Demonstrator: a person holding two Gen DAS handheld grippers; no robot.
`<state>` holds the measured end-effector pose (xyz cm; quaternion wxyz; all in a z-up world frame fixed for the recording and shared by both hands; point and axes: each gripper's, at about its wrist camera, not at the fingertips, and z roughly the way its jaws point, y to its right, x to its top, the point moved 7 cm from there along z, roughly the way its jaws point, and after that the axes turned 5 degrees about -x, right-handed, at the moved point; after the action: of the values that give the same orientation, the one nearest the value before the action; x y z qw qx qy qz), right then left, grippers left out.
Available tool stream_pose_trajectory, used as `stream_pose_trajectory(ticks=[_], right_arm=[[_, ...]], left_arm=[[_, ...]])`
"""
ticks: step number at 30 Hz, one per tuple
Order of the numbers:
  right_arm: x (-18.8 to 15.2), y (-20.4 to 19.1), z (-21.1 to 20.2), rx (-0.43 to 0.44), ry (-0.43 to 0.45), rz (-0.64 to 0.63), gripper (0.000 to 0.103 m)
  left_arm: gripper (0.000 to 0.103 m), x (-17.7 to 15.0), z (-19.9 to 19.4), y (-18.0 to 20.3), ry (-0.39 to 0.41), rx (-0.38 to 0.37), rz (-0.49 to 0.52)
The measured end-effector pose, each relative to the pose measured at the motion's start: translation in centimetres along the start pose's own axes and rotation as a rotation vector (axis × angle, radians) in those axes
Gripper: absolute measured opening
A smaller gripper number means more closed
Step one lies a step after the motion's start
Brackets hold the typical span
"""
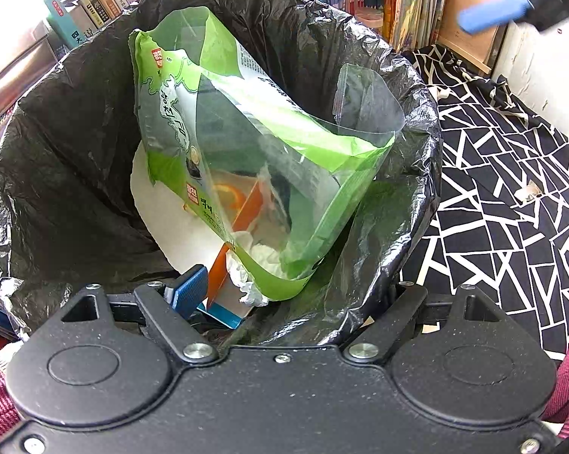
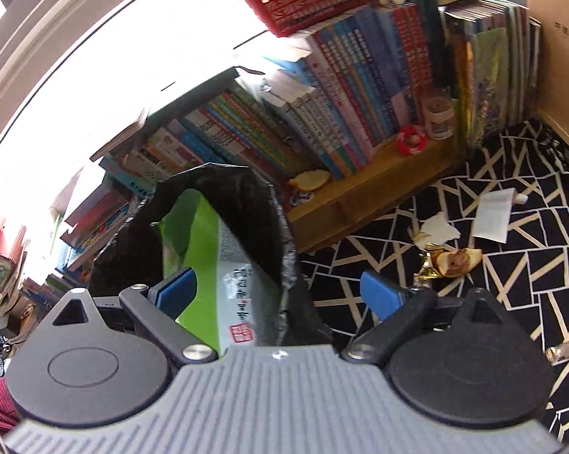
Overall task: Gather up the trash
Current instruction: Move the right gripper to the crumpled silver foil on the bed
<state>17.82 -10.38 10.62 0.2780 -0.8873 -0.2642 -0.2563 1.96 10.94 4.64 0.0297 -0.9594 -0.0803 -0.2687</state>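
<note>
A bin lined with a black bag (image 1: 76, 174) stood against a row of books (image 2: 322, 113), and a large green packet (image 1: 224, 143) had been left standing upright in it, its clear torn top reaching above the rim. Under it, crumpled tissue (image 1: 246, 287) and an orange and blue carton (image 1: 220, 276) could be seen.

The left gripper (image 1: 284, 295) was held at the near rim of the bin, its jaws about half open. Only one blue pad (image 1: 188, 291) was visible; the liner's edge ran between the jaws, but whether it was pinched could not be told.

The right gripper (image 2: 280, 295) was held wide open and empty beside the bin, its pads either side of the packet's corner without pressing it.

More trash lay well apart on the black-and-white rug (image 2: 511, 283): a torn tissue (image 2: 439, 229), a gold foil wrapper (image 2: 428, 268) touching a piece of fruit peel (image 2: 458, 259), and a folded white paper (image 2: 492, 215).

All of it was judged light and soft. The foil and tissue would likely crush and could be pinched anywhere. The peel was judged slippery and best taken across its edge, the paper at its raised fold.
</note>
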Motion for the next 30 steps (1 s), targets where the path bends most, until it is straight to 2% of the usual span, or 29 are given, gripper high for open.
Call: stream_pose_trajectory(ticks=[8, 16, 18, 22, 30], right_arm=[[-2.3, 6.2, 1.6, -0.174, 0.017, 0.094, 0.099], [-3.6, 11.9, 4.3, -0.329, 0.133, 0.163, 0.100], [-4.1, 13.2, 5.3, -0.336, 0.141, 0.192, 0.100], [-5.6, 14.8, 8.2, -0.304, 0.095, 0.259, 0.098], [-8.1, 13.5, 13.6, -0.288, -0.017, 0.185, 0.085]], left_arm=[[0.083, -0.1, 0.1, 0.0, 0.002, 0.006, 0.004], [0.083, -0.2, 0.1, 0.1, 0.001, 0.012, 0.009], [0.083, -0.2, 0.1, 0.1, 0.000, 0.012, 0.010], [0.083, -0.2, 0.1, 0.1, 0.001, 0.012, 0.010], [0.083, -0.2, 0.1, 0.1, 0.001, 0.017, 0.015]])
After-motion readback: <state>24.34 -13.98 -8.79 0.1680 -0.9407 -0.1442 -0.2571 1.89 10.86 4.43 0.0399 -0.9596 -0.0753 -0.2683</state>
